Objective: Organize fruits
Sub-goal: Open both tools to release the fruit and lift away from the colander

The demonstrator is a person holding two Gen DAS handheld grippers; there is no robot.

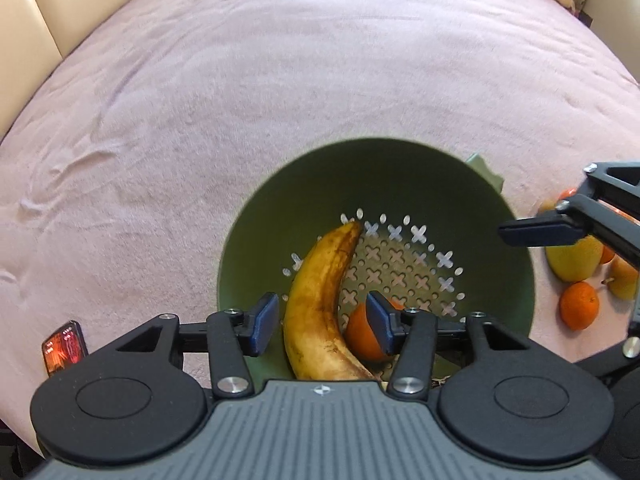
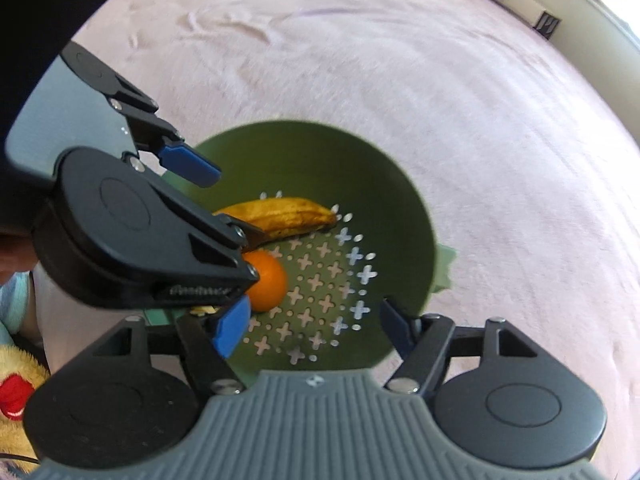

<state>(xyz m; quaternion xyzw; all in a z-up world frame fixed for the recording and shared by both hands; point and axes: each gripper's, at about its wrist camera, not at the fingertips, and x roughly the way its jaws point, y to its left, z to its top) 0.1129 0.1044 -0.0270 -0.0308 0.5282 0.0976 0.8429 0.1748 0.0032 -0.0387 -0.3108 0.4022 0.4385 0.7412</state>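
A green colander sits on a pink blanket. In it lie a spotted yellow banana and an orange. My left gripper hangs open above the banana's lower half, its blue pads clear of the fruit on both sides. In the right wrist view the colander holds the same banana and orange. My right gripper is open over the colander's perforated floor with nothing between its fingers. The left gripper reaches in from the left there.
Loose fruit lies on the blanket right of the colander: a yellow-green pear, a mandarin and others partly hidden by a right gripper finger. A phone lies at the left. A plush toy sits nearby.
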